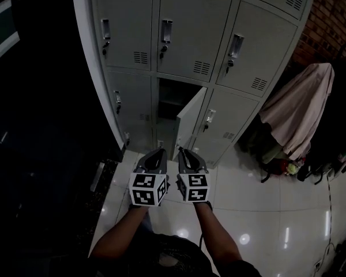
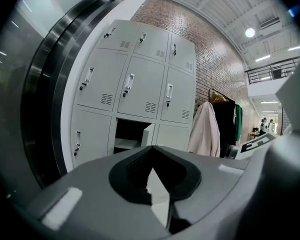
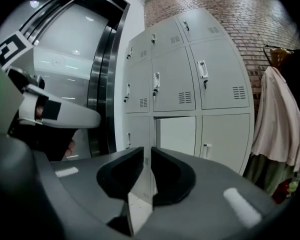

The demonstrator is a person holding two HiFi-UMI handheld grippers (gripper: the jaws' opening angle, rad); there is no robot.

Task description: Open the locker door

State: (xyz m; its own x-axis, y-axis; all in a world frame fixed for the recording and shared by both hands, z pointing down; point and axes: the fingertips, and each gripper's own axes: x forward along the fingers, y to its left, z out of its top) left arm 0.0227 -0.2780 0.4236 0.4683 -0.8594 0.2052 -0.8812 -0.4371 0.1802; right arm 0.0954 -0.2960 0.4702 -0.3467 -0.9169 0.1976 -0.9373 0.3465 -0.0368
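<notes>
A bank of grey lockers (image 1: 196, 33) stands ahead. One middle-column door (image 1: 190, 115) in a lower row hangs ajar, swung out to the right, with its dark compartment (image 1: 172, 100) showing. The same compartment (image 2: 130, 136) appears in the left gripper view, and the ajar door (image 3: 177, 134) in the right gripper view. Both grippers are held side by side over the floor, well short of the lockers. My left gripper (image 1: 154, 156) has its tips touching (image 2: 151, 148), empty. A thin slit remains between the tips of my right gripper (image 1: 186, 156) (image 3: 147, 151), and nothing is in it.
A pale coat (image 1: 300, 105) hangs on a rack right of the lockers, before a brick wall (image 1: 331, 16). A dark glass wall (image 1: 40, 97) runs along the left. The floor (image 1: 265, 195) is glossy white tile. Every other locker door is closed, each with a handle and key.
</notes>
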